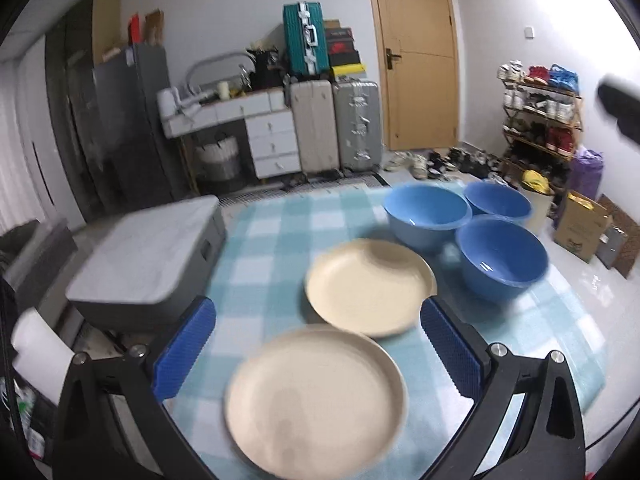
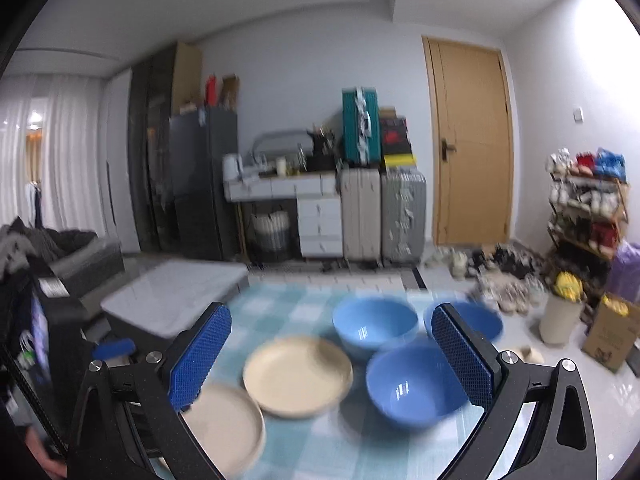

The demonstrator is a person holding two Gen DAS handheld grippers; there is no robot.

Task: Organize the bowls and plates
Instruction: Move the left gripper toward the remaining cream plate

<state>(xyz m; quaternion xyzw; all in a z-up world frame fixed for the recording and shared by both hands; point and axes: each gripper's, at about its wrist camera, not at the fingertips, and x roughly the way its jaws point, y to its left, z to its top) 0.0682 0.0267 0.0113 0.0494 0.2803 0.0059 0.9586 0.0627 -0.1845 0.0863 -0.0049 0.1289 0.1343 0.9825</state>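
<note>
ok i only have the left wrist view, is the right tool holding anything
observer: no, the right tool is open with nothing between its fingers
operator: what is it lined up with
observer: in its own view the nearest blue bowl sits low between the fingers, and nothing is touching it
operator: can it see all three bowls
observer: not fully, its right finger covers part of the far right bowl
</note>
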